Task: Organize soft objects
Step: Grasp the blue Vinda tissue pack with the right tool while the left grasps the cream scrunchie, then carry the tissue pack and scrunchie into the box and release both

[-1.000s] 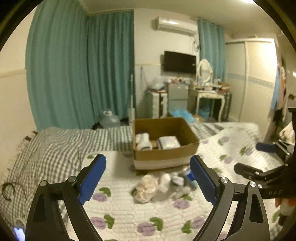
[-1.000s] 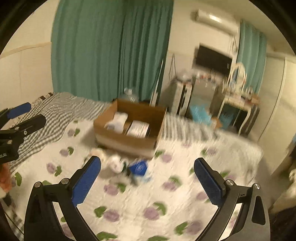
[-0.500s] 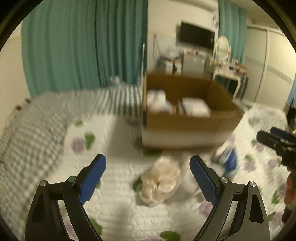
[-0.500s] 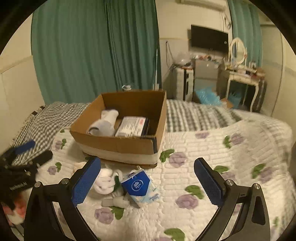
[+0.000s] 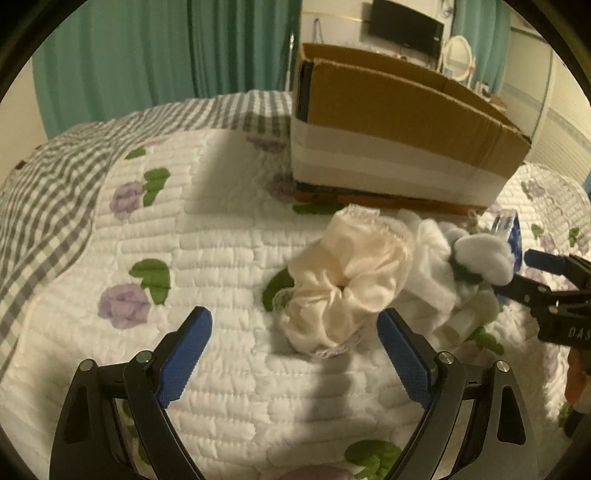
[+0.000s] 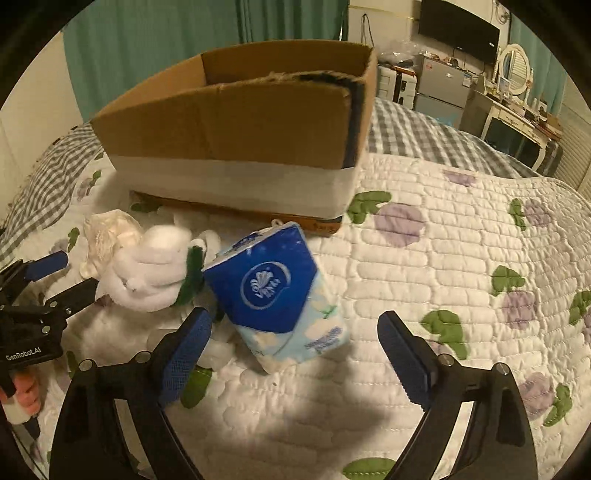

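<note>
A cream scrunchie (image 5: 347, 280) lies on the quilted bed, just ahead of my open, empty left gripper (image 5: 295, 347). To its right lies a pile of white soft things (image 5: 476, 254), also in the right wrist view (image 6: 151, 269). A blue tissue pack (image 6: 280, 295) lies just ahead of my open, empty right gripper (image 6: 295, 347). The cardboard box (image 5: 399, 129) stands behind the pile, also in the right wrist view (image 6: 243, 125). The right gripper shows at the left wrist view's right edge (image 5: 546, 280); the left gripper shows at the right wrist view's left edge (image 6: 48, 280).
The bed has a white quilt with purple flowers (image 6: 443, 258) over a grey checked sheet (image 5: 55, 177). Teal curtains (image 5: 147, 55) hang behind. A dressing table (image 6: 517, 107) and a wall TV (image 6: 458, 26) stand at the far right.
Both grippers have moved down and forward, close to the items on the quilt. The box now hides its contents. Both stay open.
</note>
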`<state>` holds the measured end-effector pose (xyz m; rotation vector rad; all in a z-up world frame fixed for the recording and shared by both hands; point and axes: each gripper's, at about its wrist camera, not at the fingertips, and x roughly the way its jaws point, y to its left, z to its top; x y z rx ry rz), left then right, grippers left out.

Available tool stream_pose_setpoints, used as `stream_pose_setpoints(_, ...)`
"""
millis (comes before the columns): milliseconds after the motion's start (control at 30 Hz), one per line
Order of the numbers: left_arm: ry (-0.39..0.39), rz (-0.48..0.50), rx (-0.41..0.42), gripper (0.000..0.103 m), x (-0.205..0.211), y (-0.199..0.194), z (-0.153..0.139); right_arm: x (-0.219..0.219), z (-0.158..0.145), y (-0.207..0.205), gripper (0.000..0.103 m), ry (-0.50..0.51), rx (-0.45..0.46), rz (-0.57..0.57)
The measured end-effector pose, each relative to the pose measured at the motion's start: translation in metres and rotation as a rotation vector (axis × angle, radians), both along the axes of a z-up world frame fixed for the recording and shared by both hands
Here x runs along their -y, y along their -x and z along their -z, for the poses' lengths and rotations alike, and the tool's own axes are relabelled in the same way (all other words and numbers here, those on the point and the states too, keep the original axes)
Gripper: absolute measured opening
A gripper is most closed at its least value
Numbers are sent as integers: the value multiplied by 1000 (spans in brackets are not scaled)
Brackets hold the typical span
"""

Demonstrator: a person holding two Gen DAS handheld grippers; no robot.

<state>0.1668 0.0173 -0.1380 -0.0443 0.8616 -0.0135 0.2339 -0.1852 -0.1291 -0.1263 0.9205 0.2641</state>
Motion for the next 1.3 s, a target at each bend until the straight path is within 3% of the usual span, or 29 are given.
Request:
stream_pose_setpoints(67, -2, 11, -1, 92, 2, 1, 0, -1, 3, -4, 88, -19, -17, -3)
stream_pose_setpoints(200, -8, 36, 7, 92, 8, -3, -2, 0, 7, -9, 65, -57, -30, -2)
stream_pose_setpoints(333, 2, 27, 9, 91, 8, -10, -4, 10, -3, -7, 62, -117, -13, 45)
stream_pose_setpoints(467, 9, 49, -4, 79, 10, -25, 0, 19, -28, 0, 62, -131, 45, 78)
stream_pose_setpoints(667, 62, 103, -14, 34, 11, -30, 0, 26, -30, 3, 62, -153, 36, 101)
stream_pose_setpoints(767, 49, 111, -8, 23, 10, -23, -9, 24, -28, 6, 62, -136, 33, 102)
stream_pose_setpoints(867, 68, 101, 3, 21, 7, -15, -22, 26, -31, 11, 62, -138, 48, 95)
stream_pose_setpoints(1100, 36, 142, 70, 21, 16, 10, -63, 23, -42, 35, 62, -156, 75, 71)
stream_pose_setpoints(1300, -8, 181, 164, 21, 30, 35, -113, 17, -88, 60, 62, -154, 146, 36)
